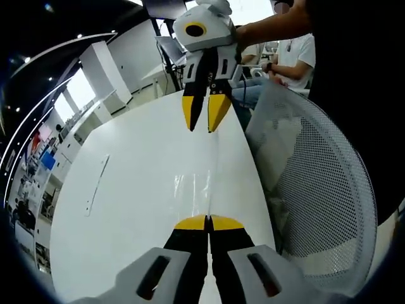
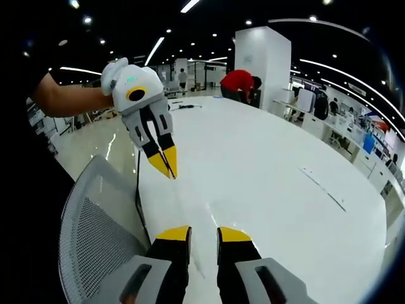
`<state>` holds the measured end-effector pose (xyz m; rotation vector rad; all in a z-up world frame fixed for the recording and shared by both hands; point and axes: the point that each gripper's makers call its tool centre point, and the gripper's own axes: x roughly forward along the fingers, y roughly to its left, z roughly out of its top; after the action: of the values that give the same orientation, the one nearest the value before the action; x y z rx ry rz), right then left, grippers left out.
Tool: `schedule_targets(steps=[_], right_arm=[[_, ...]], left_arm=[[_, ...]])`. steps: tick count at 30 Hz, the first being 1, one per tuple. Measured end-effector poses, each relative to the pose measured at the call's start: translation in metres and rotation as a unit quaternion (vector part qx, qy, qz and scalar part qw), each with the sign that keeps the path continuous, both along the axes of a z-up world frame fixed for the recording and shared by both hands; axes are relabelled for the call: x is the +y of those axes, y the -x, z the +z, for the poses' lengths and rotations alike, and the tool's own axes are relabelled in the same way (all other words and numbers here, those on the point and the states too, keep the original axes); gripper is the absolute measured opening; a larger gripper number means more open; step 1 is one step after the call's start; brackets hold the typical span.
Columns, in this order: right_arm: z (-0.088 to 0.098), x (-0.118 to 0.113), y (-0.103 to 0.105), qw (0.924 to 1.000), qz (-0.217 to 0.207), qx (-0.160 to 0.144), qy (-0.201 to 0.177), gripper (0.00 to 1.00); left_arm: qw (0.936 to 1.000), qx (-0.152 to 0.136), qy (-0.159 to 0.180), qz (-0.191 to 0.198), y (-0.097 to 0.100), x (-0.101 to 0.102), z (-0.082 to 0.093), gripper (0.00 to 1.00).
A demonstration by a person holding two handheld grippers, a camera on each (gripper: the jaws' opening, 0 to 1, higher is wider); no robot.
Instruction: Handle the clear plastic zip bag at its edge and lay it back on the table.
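Note:
The clear zip bag [image 1: 197,185] lies along the white table [image 1: 126,209], a faint glossy sheet running from my left gripper [image 1: 207,222] toward the right gripper [image 1: 204,119]. My left gripper's yellow tips are pressed together on the bag's near edge. The right gripper hovers over the far edge with its tips spread apart, holding nothing. In the right gripper view, my right gripper [image 2: 204,235] stands open low over the table [image 2: 272,171]. The left gripper [image 2: 165,163] points down there with its tips together, and the bag shows only as faint streaks [image 2: 193,212].
A grey mesh chair back [image 1: 316,190] [image 2: 95,228] stands tight against the table's side edge. A thin pale strip [image 1: 98,183] [image 2: 323,189] lies on the table. A person in red [image 2: 239,82] bends at the far end by a white pillar [image 2: 266,60].

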<state>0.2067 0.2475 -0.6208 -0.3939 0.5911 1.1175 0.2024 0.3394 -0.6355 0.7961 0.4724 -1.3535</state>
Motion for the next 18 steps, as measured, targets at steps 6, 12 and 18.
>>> schedule_targets(steps=[6, 12, 18], right_arm=[[-0.003, 0.001, 0.001, 1.0000, 0.009, 0.003, 0.003, 0.12], [-0.006, 0.004, 0.005, 0.9999, 0.013, 0.007, 0.003, 0.11], [-0.011, 0.006, 0.010, 0.9997, 0.017, 0.016, 0.006, 0.11]], left_arm=[[1.0000, 0.000, 0.002, -0.001, 0.000, -0.003, 0.001, 0.00], [1.0000, -0.002, 0.003, -0.003, -0.001, -0.005, 0.001, 0.00], [1.0000, 0.003, 0.006, 0.001, -0.002, -0.007, 0.002, 0.00]])
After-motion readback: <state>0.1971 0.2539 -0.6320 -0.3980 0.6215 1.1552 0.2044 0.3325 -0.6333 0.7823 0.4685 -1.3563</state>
